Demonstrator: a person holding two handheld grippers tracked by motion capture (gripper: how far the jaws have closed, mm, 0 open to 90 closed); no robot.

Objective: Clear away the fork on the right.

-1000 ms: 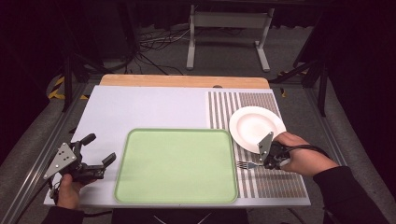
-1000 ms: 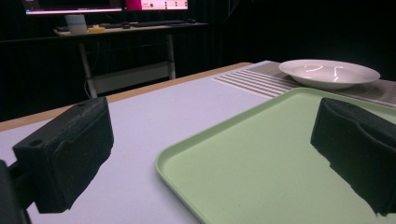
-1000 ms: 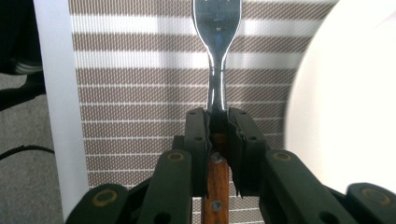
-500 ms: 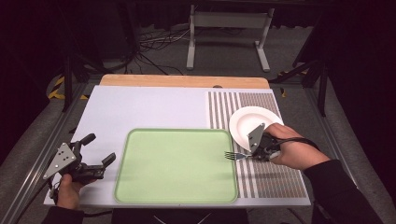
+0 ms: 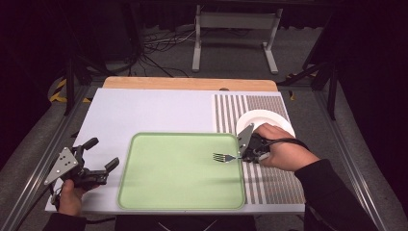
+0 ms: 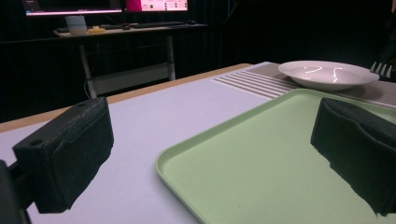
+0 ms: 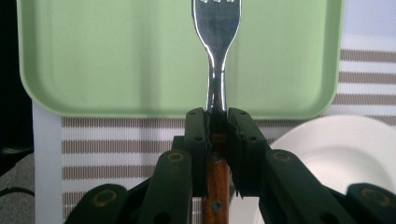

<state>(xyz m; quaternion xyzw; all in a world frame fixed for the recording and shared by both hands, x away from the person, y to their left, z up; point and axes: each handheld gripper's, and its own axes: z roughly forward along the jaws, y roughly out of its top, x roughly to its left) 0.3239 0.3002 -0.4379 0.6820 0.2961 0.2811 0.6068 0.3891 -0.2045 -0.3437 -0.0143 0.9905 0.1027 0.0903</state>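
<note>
My right gripper [image 5: 246,153] is shut on a fork [image 5: 222,157] with a wooden handle, holding it level with its tines out over the right side of the green tray [image 5: 183,192]. In the right gripper view the jaws clamp the fork [image 7: 215,28] where metal meets the brown handle, with the tray [image 7: 116,60] beyond. A white plate [image 5: 264,118] lies on the striped mat just behind that hand. My left gripper [image 5: 102,159] stands open at the table's front left, beside the tray's left edge; its pads [image 6: 70,149] have nothing between them.
The striped placemat [image 5: 274,183] covers the right part of the white tabletop [image 5: 144,110]. A wooden strip [image 5: 187,83] runs along the far edge. A metal stand and cables lie on the floor beyond. The plate [image 6: 327,73] also appears past the tray [image 6: 261,177].
My right gripper has carried the fork leftward from the striped mat until its tines are over the tray. The left gripper has stayed put.
</note>
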